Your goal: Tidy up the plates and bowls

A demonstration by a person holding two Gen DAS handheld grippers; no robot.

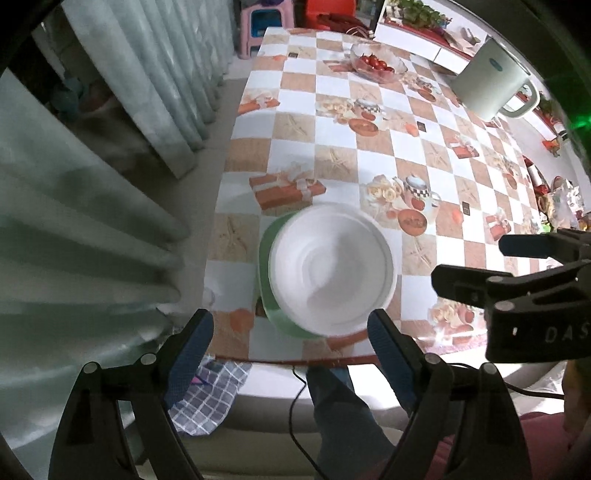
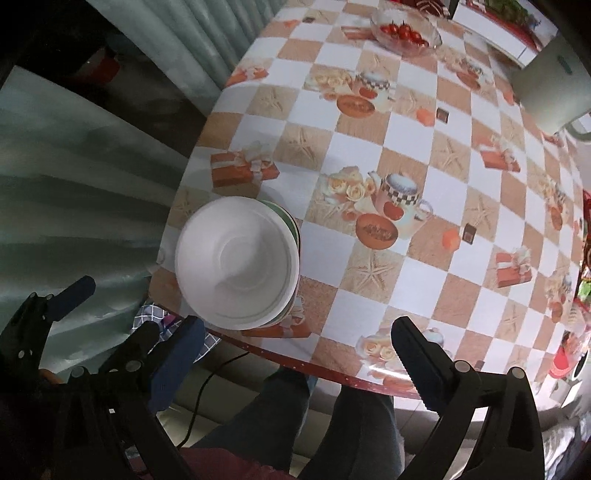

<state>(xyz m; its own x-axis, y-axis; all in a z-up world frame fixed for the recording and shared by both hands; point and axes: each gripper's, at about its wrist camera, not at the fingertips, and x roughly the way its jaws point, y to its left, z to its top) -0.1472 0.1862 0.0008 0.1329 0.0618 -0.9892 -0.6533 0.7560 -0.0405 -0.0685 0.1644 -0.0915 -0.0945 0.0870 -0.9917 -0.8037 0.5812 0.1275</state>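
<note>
A white bowl (image 1: 332, 266) (image 2: 238, 262) sits in a stack on a green plate (image 1: 269, 295) (image 2: 292, 226), close to the front edge of the checked table (image 1: 332, 122) (image 2: 406, 140). My left gripper (image 1: 290, 343) hangs above the stack, open, with nothing between its blue-padded fingers. My right gripper (image 2: 295, 343) is open and empty too, over the table edge just right of the stack. Each gripper shows in the other's view: the right gripper (image 1: 472, 262) at the right edge, the left gripper (image 2: 114, 310) at the lower left.
A glass bowl of cherry tomatoes (image 1: 376, 62) (image 2: 406, 31) stands at the far end, with a white jug (image 1: 491, 85) (image 2: 550, 92) at the far right. Curtains (image 1: 110, 147) hang to the left. A person's legs (image 2: 295, 417), a checked cloth (image 1: 207, 398) and a cable lie below the table edge.
</note>
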